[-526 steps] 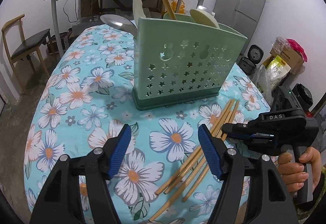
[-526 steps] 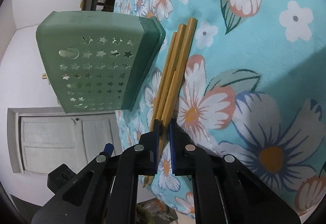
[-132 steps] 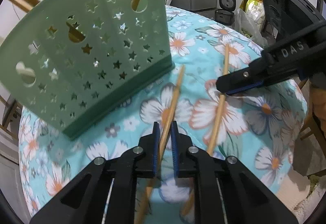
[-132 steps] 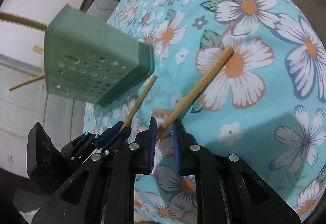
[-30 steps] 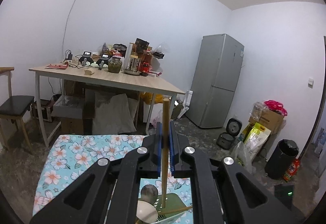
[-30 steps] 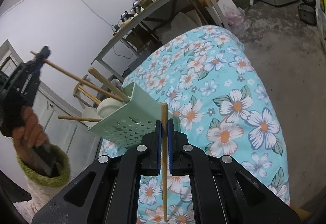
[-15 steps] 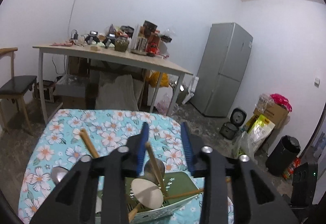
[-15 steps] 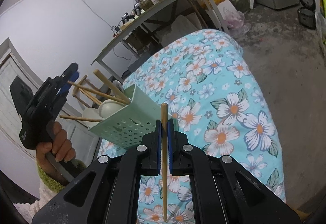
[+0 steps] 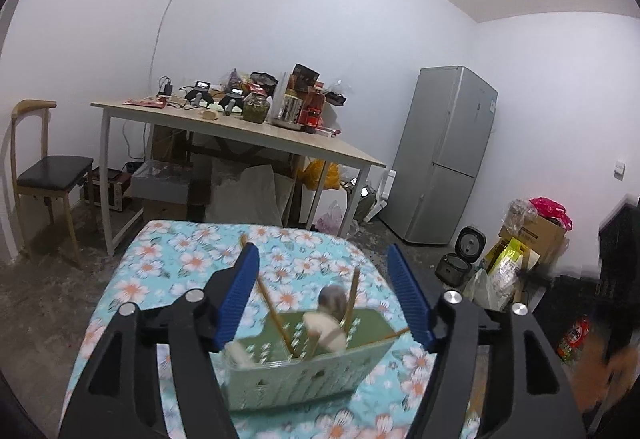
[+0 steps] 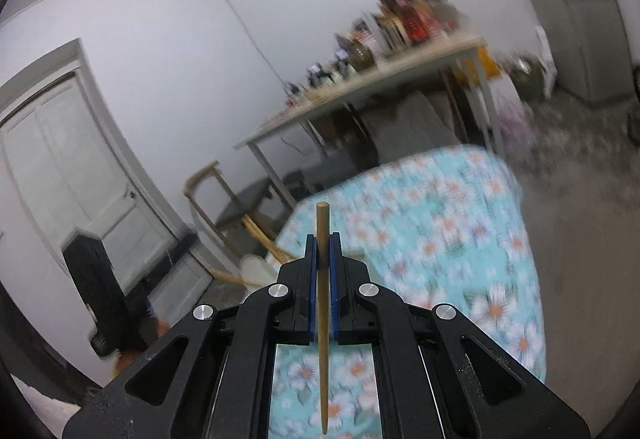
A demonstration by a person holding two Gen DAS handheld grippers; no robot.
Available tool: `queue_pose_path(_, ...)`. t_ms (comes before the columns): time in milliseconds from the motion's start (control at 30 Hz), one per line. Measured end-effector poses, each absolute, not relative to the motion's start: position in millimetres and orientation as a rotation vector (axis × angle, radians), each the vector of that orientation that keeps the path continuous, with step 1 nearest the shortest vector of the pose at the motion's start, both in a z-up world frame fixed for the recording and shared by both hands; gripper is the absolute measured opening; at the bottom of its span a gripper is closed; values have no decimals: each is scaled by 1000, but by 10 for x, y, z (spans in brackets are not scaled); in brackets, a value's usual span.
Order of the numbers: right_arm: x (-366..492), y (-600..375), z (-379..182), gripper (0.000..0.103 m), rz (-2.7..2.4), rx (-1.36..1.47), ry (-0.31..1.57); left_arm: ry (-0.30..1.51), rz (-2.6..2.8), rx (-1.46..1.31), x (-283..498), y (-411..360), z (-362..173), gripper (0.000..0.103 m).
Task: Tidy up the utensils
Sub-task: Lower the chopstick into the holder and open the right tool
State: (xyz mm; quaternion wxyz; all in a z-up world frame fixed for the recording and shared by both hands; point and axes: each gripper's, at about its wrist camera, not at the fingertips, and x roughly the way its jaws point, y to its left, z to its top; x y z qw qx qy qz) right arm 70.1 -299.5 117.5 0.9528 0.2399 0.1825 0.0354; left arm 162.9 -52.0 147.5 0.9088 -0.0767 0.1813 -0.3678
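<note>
The pale green utensil holder (image 9: 304, 371) stands on the floral tablecloth (image 9: 176, 263), just below and between my left gripper's (image 9: 325, 279) blue pads. Its jaws are opening and nothing is between them. Several wooden chopsticks (image 9: 272, 313), a metal spoon (image 9: 333, 299) and a white spoon (image 9: 325, 329) lean in the holder. My right gripper (image 10: 322, 244) is shut on one wooden chopstick (image 10: 322, 339), held upright above the table (image 10: 440, 239). In the right wrist view its fingers hide most of the holder, and only a white spoon (image 10: 256, 264) and chopstick ends (image 10: 268, 239) show.
Behind the table stand a wooden desk (image 9: 248, 133) crowded with jars and boxes, a chair (image 9: 48, 167) at the left and a grey fridge (image 9: 448, 155) at the right. Bags, a box and a rice cooker (image 9: 466, 241) sit on the floor. A white door (image 10: 72, 175) is at the left.
My left gripper let go of its chopstick, which now leans in the holder, and its jaws spread wide as it sank. My right gripper rose with its chopstick and rolled.
</note>
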Motion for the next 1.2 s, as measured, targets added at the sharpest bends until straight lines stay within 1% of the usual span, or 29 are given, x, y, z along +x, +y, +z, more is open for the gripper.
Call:
queue_pose_path(200,862,-2908,1760,4,86,371,243,435,-758,-137,1453,-263,1233,72)
queue_pose_path(300,986,-2897,1950,4,84,335,195,480,-743,-99,1353,-181,1026,73)
queue_pose_path(433,1219,-2920,2055,4,43,301,167,541,-731,-74,1262,-69,772,74)
queue_pose_path(667,1594,-2973,1864,4,-3,314,208,600,-699,-76,1195,61,522,74)
queue_pose_path(867,1786,-2869,1506,4,-46,268,263,604,-688,-84,1212,67,502,74)
queue_pose_path(933,1842,-2843,1369,5,-33,274,309,606,-688,-85,1225,61,500,75)
queue_pose_path(1000,1863,-2810,1254,9,-24,276,360,611,-687,-87,1232,49,492,75)
queue_pose_path(1033,1858,-2794,1209,15,-23,274,383,615,-687,-88,1236,36,486,75)
queue_pose_path(1067,1842,-2777,1178,28,-22,278,394,618,-688,-88,1234,24,490,75)
queue_pose_path(1133,1762,-2786,1175,43,-24,291,390,619,-691,-87,1227,-7,492,76)
queue_pose_path(1200,1658,-2806,1205,44,-23,303,378,618,-695,-83,1223,-35,499,77)
